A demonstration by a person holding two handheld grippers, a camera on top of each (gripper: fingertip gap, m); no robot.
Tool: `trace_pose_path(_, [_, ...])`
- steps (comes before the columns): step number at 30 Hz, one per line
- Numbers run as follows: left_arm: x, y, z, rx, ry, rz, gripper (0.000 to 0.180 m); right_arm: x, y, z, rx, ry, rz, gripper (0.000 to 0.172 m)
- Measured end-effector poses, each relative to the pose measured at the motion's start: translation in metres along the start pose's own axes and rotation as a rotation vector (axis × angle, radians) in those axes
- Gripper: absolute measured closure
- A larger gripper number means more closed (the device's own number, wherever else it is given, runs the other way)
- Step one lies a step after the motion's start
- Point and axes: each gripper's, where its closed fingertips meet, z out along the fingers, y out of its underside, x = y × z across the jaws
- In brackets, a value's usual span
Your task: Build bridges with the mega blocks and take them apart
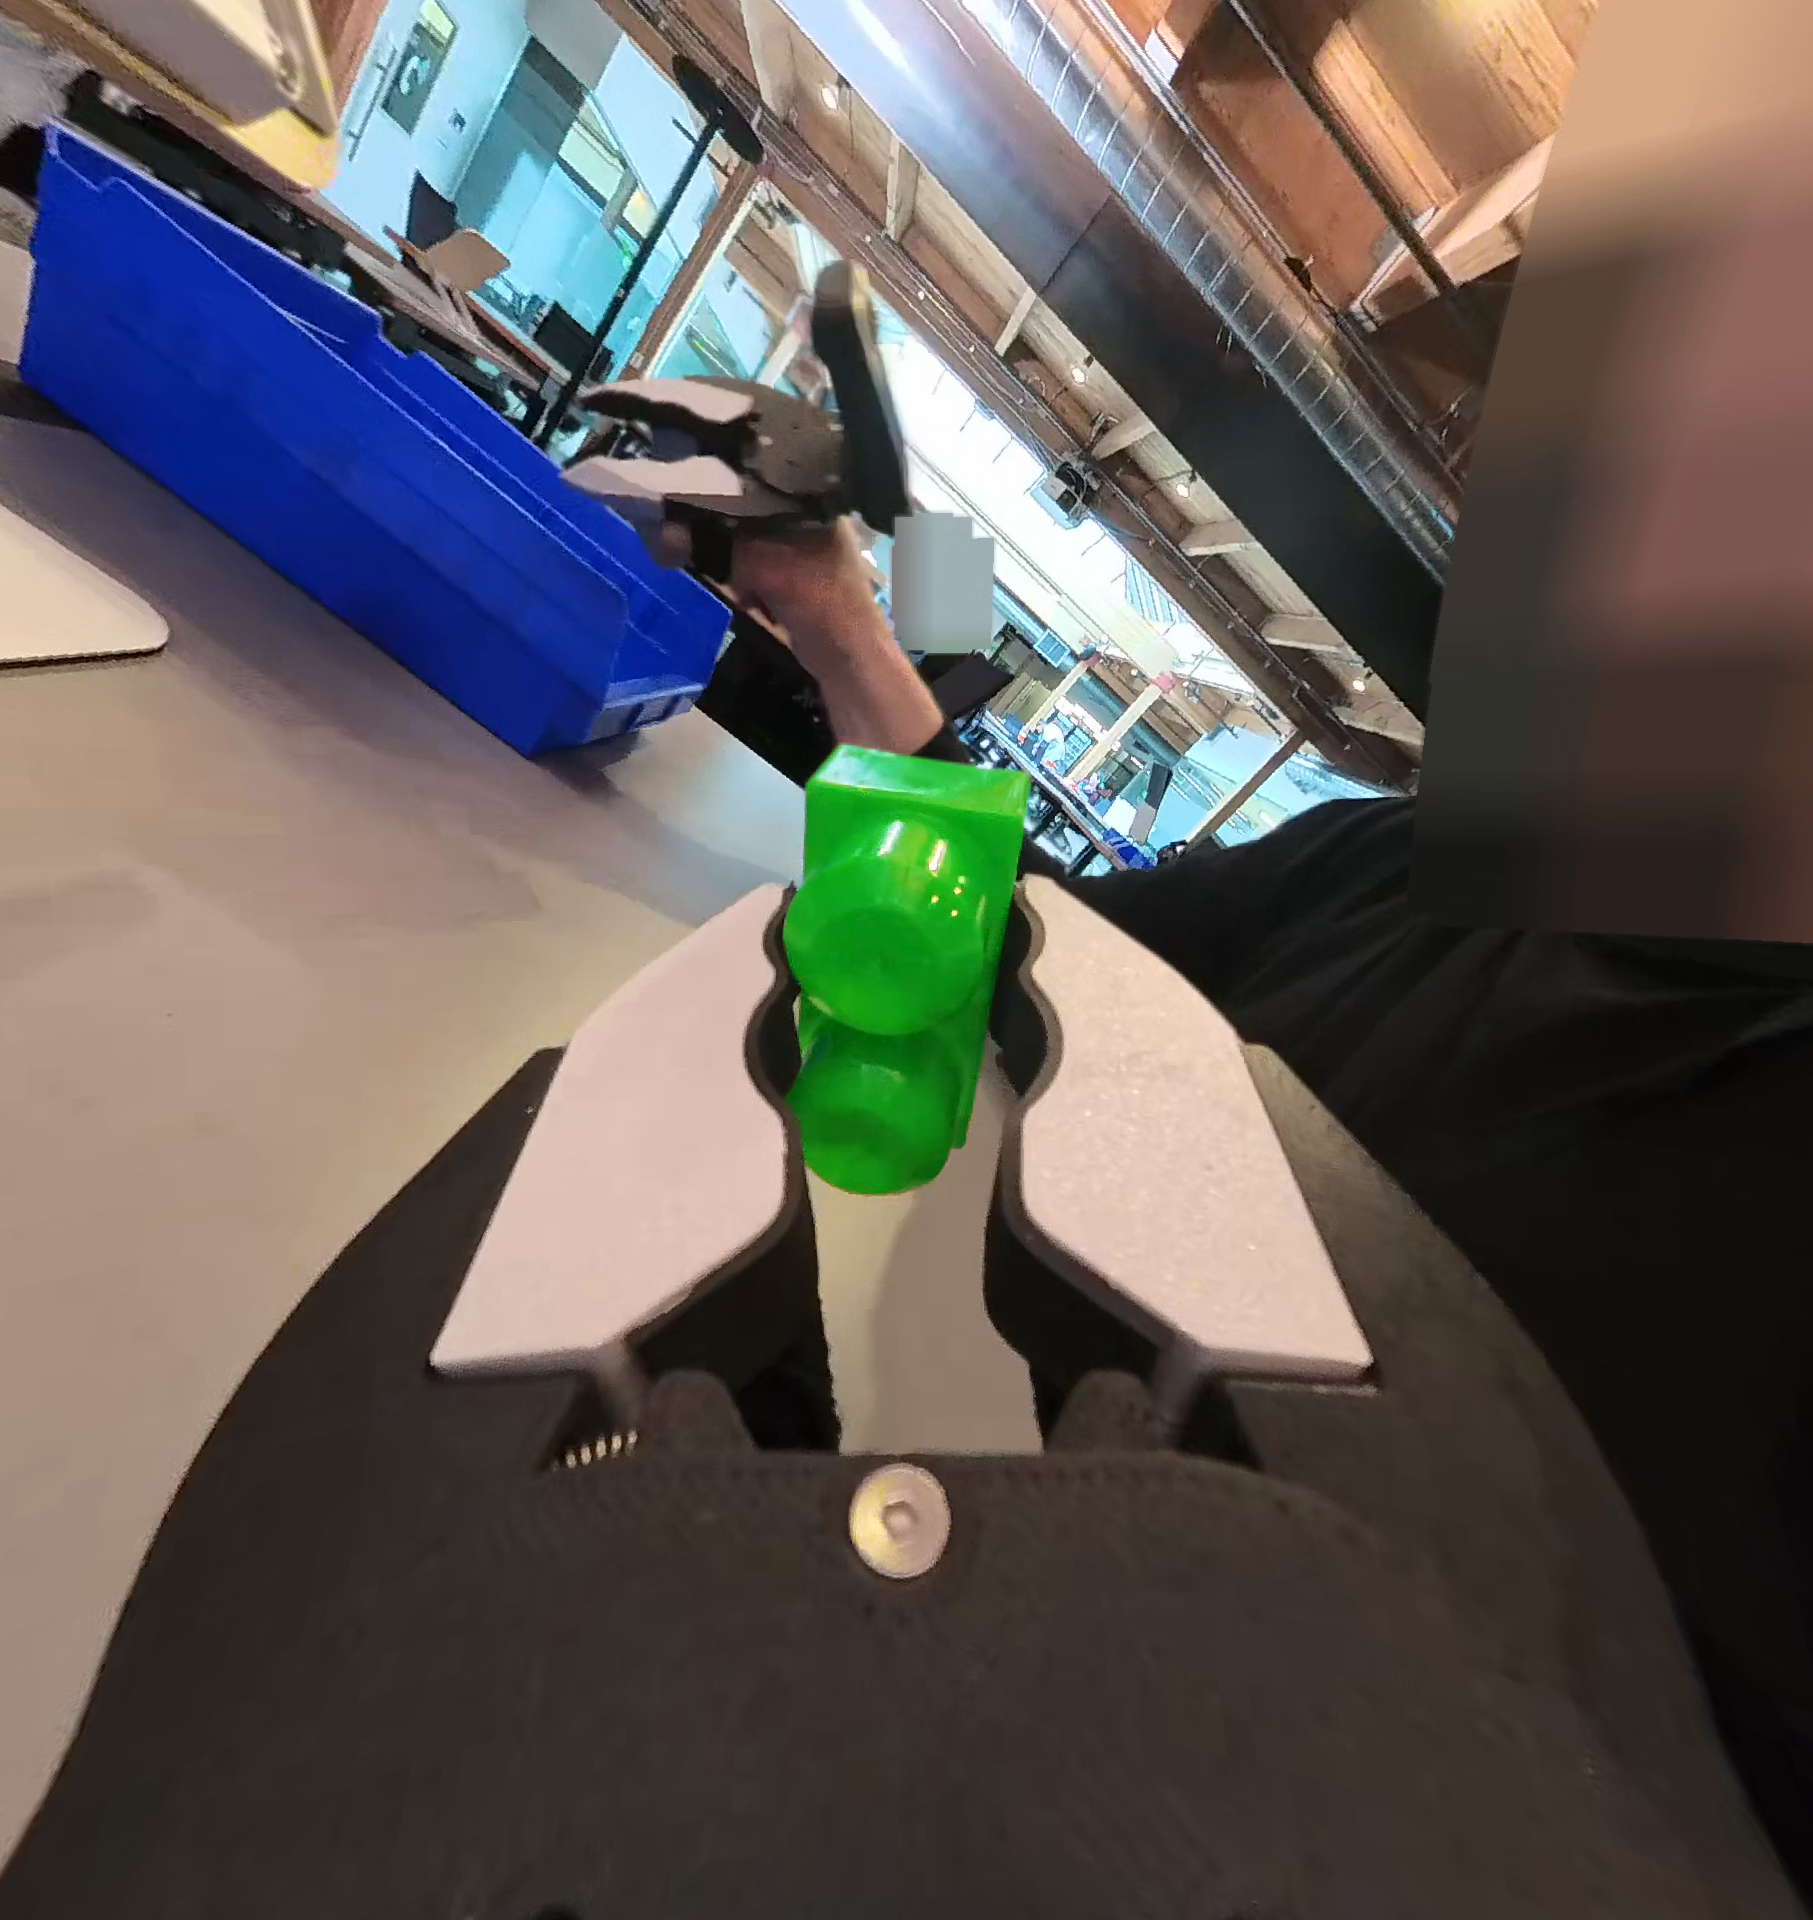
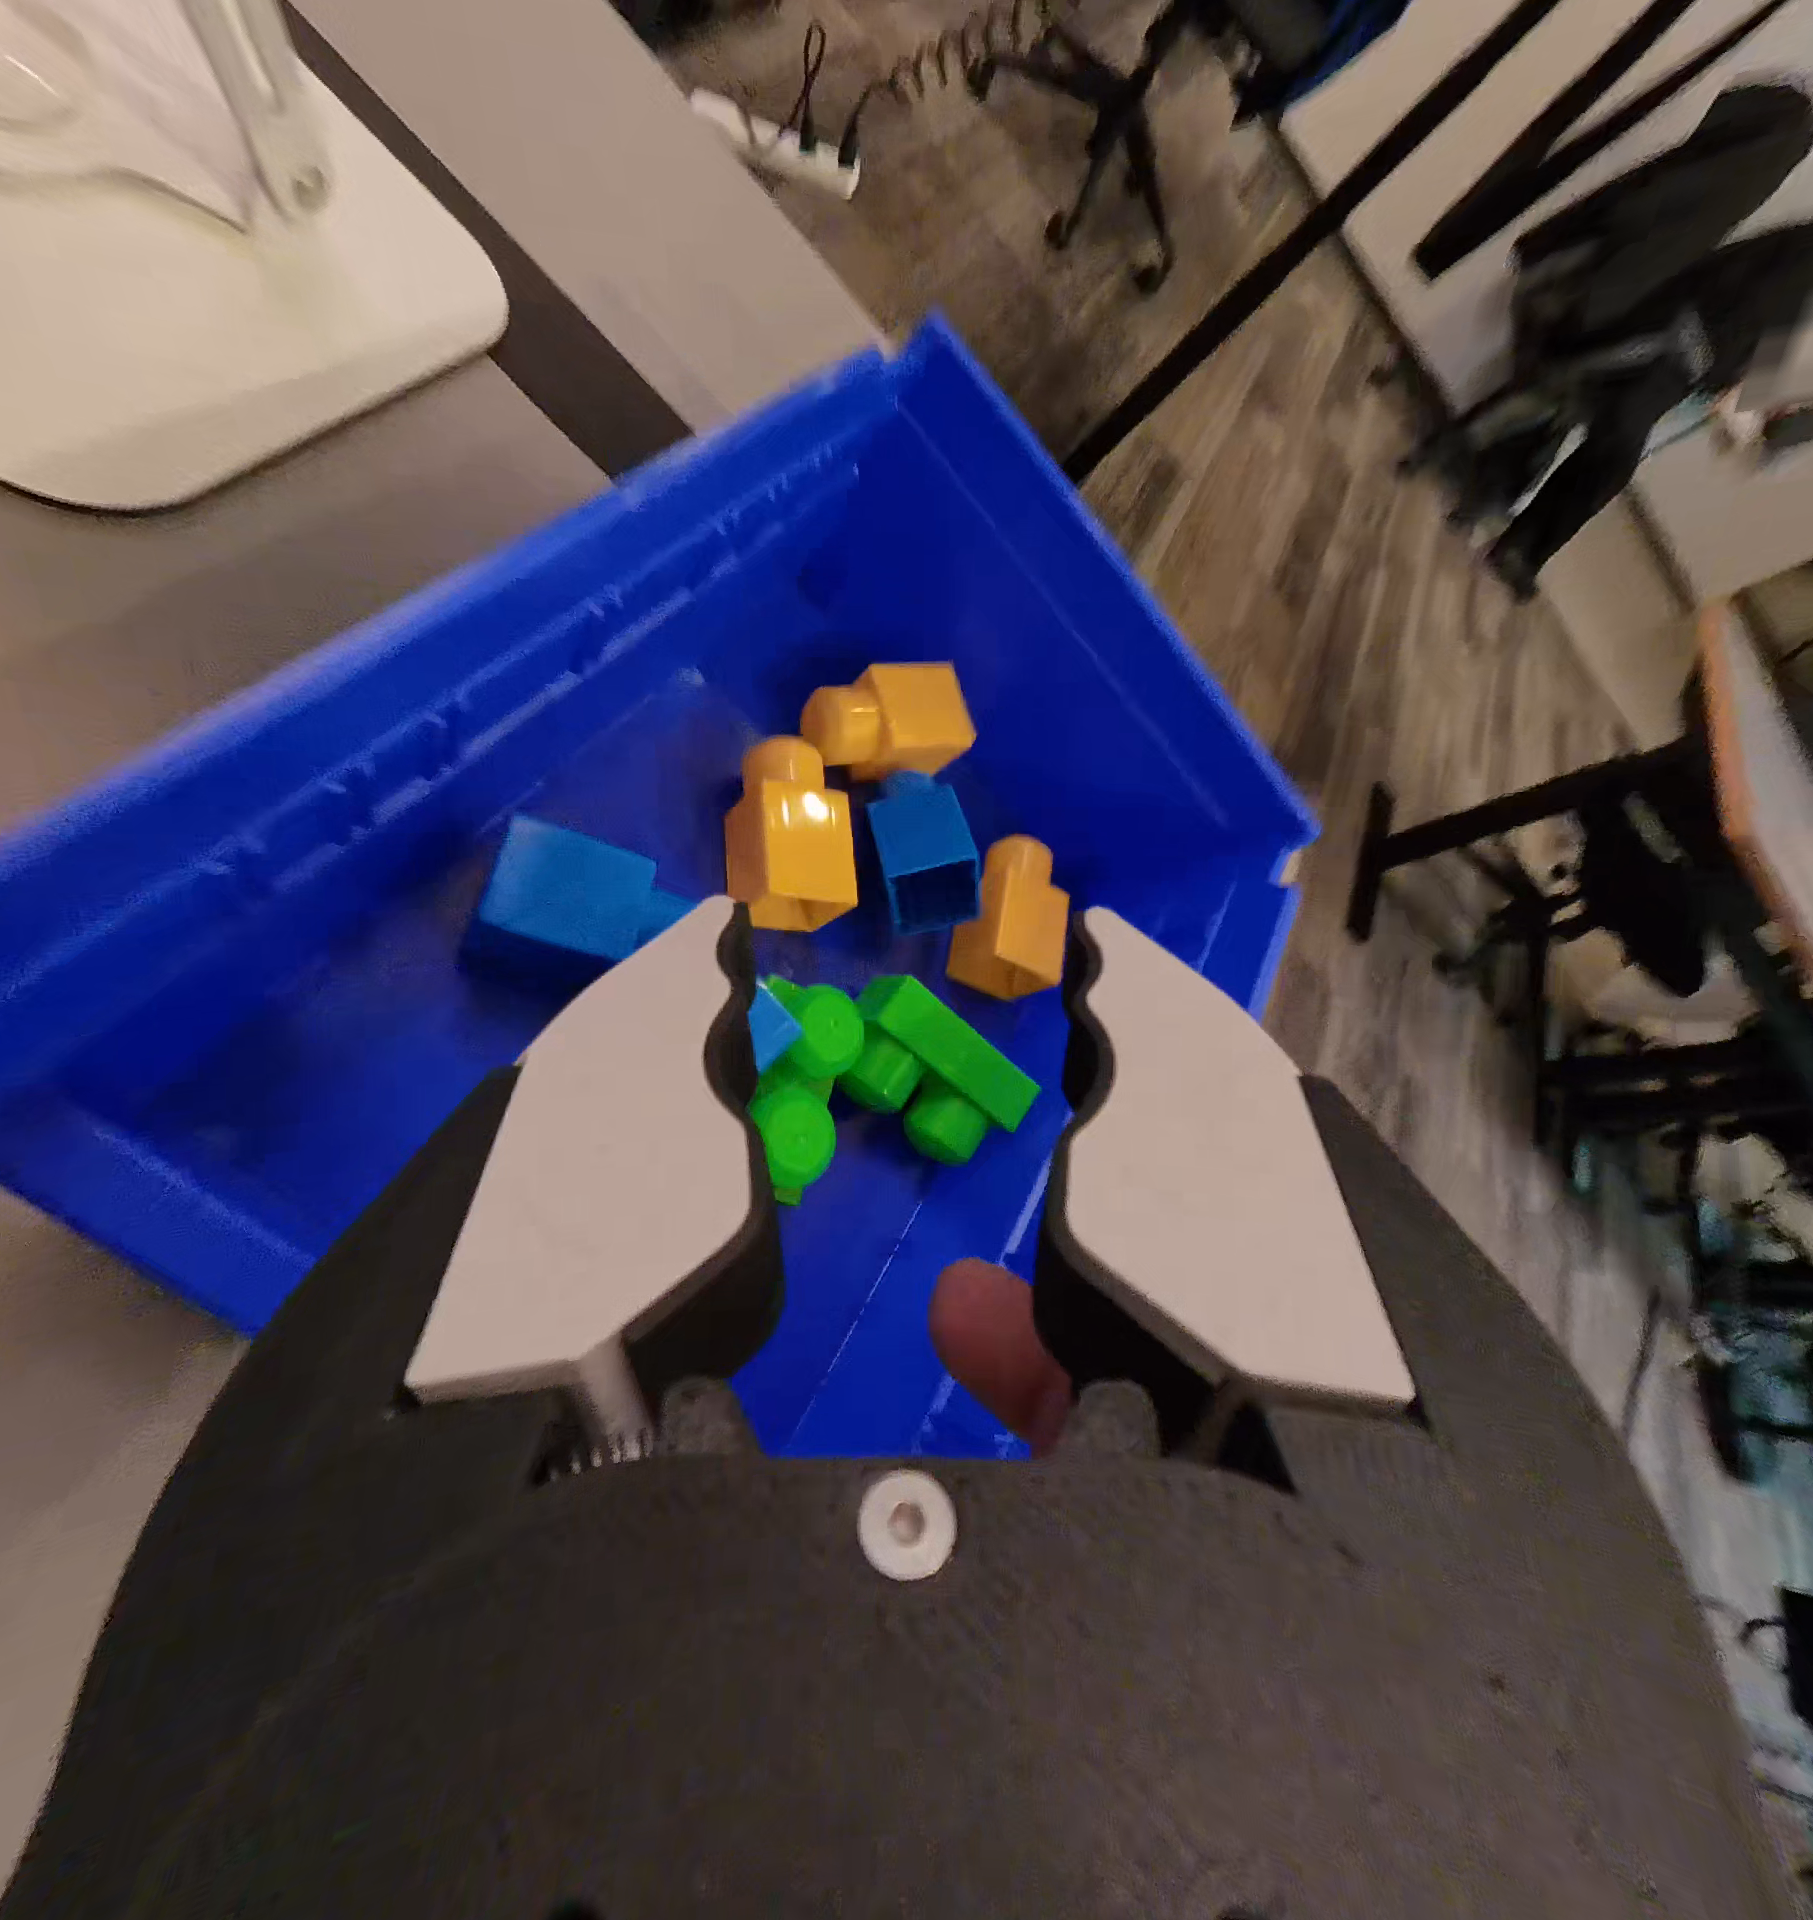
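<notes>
Left tool clamps my two-stud green plastic block aloft, ready for building; right tool hangs agape over the blue plastic bin, empty.

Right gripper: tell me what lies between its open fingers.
Right wrist view: the right gripper grips nothing; between its fingers show green blocks in the blue bin below.

Open-plan office: desks, office chair, glass partitions
</notes>
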Motion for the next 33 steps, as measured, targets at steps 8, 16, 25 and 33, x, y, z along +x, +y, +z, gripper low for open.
trace_pose_path(8, [-0.018, 0.009, 0.018, -0.12, -0.118, 0.085, 0.144, -0.156, -0.126, -0.103, 0.432, -0.526, -0.114, 0.124])
trace_pose_path(16, [-0.022, 0.016, 0.042, -0.307, -0.279, 0.334, 0.144, -0.297, -0.178, -0.154, 0.494, -1.207, 0.039, 0.121])
trace_pose_path(25, [-0.023, 0.024, 0.049, -0.365, -0.288, 0.382, 0.144, -0.331, -0.176, -0.151, 0.47, -1.404, 0.106, 0.137])
trace_pose_path(33, [-0.02, 0.016, 0.051, -0.305, -0.281, 0.432, 0.14, -0.317, -0.179, -0.155, 0.561, -1.377, 0.149, 0.137])
